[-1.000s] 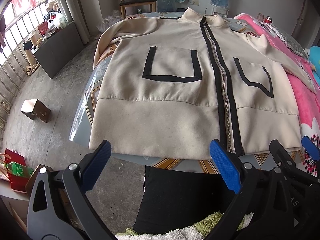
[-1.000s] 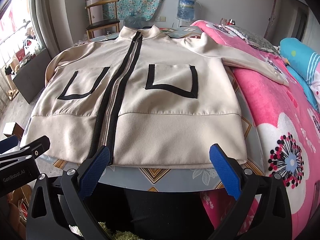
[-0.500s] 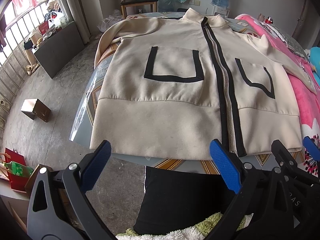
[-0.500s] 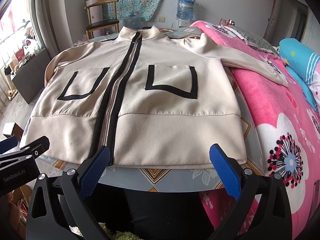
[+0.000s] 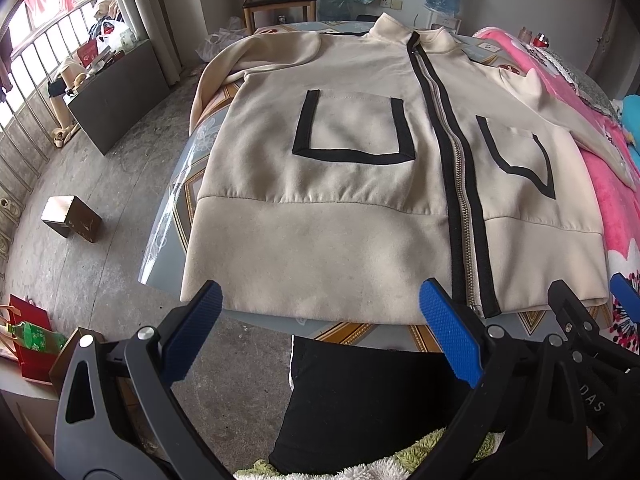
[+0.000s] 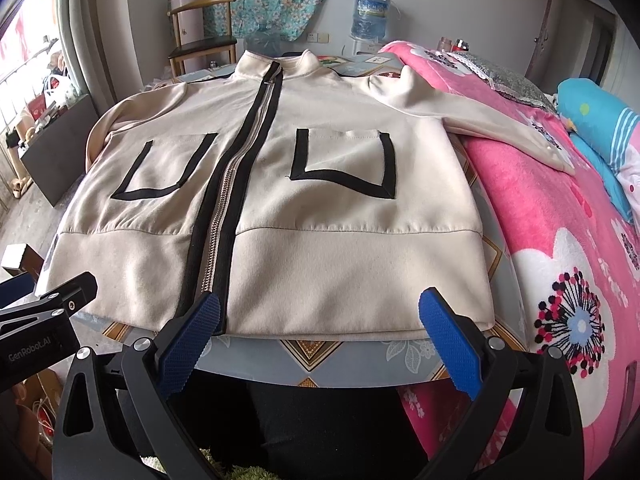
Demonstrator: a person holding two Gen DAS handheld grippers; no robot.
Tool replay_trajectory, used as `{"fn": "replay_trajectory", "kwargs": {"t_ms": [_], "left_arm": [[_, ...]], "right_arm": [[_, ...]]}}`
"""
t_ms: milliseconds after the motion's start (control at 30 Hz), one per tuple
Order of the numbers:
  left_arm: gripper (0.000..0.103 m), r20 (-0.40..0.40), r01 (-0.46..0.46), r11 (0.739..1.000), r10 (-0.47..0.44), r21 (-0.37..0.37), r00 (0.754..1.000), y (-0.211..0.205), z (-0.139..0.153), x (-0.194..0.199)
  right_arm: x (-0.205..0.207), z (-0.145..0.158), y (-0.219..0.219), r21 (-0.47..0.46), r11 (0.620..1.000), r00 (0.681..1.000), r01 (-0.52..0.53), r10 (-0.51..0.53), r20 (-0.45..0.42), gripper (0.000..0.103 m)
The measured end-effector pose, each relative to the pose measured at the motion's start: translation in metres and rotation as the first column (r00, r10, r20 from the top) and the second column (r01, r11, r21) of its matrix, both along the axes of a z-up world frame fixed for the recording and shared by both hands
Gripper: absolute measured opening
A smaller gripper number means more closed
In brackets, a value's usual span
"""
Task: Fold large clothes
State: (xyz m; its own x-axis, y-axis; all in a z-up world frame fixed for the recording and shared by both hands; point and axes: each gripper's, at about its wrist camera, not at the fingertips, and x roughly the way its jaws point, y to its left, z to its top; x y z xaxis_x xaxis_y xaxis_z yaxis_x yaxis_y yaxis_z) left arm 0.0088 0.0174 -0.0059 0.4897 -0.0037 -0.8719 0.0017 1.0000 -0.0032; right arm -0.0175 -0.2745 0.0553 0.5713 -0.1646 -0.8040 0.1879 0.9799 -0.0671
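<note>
A cream zip-up jacket (image 5: 320,240) with black zipper trim and two black-edged pockets lies flat, front up, on a patterned table (image 5: 176,200), collar at the far end. In the right wrist view the same jacket (image 6: 340,264) fills the middle, with its right sleeve (image 6: 480,116) stretched onto a pink blanket. My left gripper (image 5: 320,320) hovers open just short of the hem, left of the zipper. Open as well, my right gripper (image 6: 320,320) hangs over the hem, right of the zipper. Neither holds anything.
A pink flowered blanket (image 6: 560,240) covers a bed right of the table. A wooden chair (image 6: 204,44) and a water bottle (image 6: 372,12) stand at the back. On the concrete floor at left sit a small brown box (image 5: 72,218) and a red bag (image 5: 28,332).
Both grippers have crept slightly forward toward the hem. The jacket has not moved.
</note>
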Motion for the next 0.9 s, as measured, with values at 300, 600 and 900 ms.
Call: {"fn": "replay_trajectory", "kwargs": {"t_ms": [300, 600, 900], "left_arm": [[0.096, -0.016, -0.006, 1.0, 0.006, 0.001, 1.0, 0.003, -0.007, 0.01], [0.096, -0.03, -0.001, 1.0, 0.001, 0.016, 1.0, 0.003, -0.012, 0.032], [0.096, 0.028, -0.024, 1.0, 0.024, -0.019, 0.999, 0.019, -0.004, 0.069]], "right_arm": [[0.008, -0.003, 0.005, -0.02, 1.0, 1.0, 0.01, -0.01, 0.002, 0.097], [0.025, 0.001, 0.007, -0.025, 1.0, 1.0, 0.014, -0.014, 0.015, 0.097], [0.064, 0.015, 0.014, -0.088, 0.995, 0.996, -0.046, 0.052, 0.066, 0.097]]}}
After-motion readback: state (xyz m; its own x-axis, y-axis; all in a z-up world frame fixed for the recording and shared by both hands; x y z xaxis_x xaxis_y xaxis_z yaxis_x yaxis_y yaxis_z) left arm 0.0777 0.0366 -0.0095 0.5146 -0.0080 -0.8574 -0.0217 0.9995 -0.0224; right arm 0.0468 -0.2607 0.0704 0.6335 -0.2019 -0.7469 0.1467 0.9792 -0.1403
